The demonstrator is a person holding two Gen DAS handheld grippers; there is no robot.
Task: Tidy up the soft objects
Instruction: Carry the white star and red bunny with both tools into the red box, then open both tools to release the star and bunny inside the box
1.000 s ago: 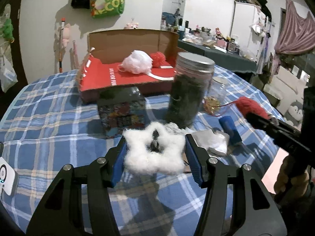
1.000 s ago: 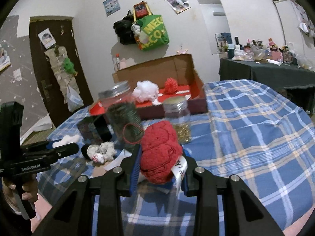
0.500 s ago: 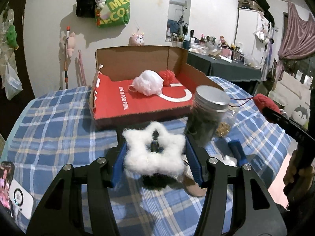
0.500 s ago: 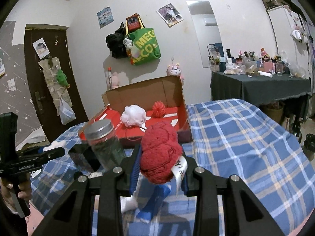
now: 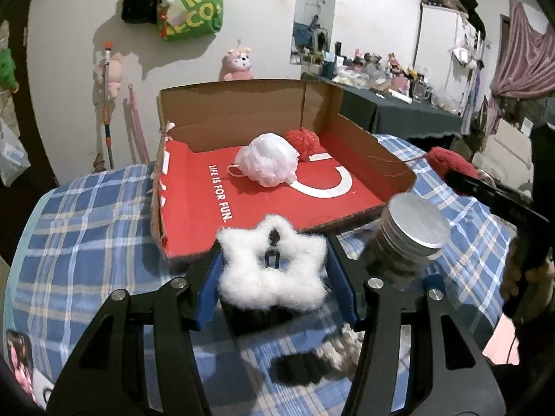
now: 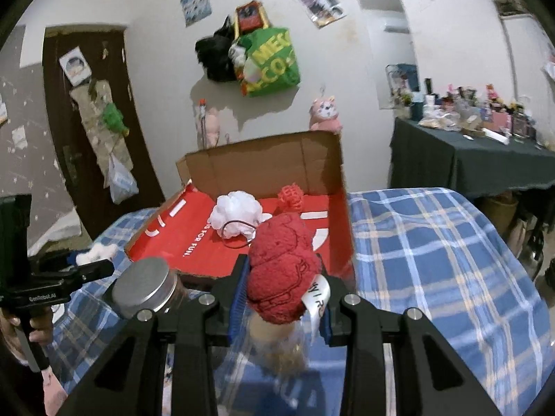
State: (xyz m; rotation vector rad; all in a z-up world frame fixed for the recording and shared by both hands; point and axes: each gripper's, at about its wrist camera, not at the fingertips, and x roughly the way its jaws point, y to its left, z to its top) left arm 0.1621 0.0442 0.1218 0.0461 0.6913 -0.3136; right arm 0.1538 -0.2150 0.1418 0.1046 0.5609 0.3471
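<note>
My left gripper is shut on a white fluffy star and holds it above the table, just in front of the open cardboard box with a red floor. My right gripper is shut on a red plush toy with a white tag, also in front of the box. In the box lie a white mesh pouf and a red mesh pouf. The right gripper with the red toy shows at the right of the left wrist view.
A tall jar with a metal lid stands right of the star, near the box's front corner. A small glass jar is under the red toy. A black object and a grey plush lie on the blue plaid tablecloth.
Both grippers have risen and moved forward toward the box, each still holding its soft object. The box now looks closer and is seen more from above.
</note>
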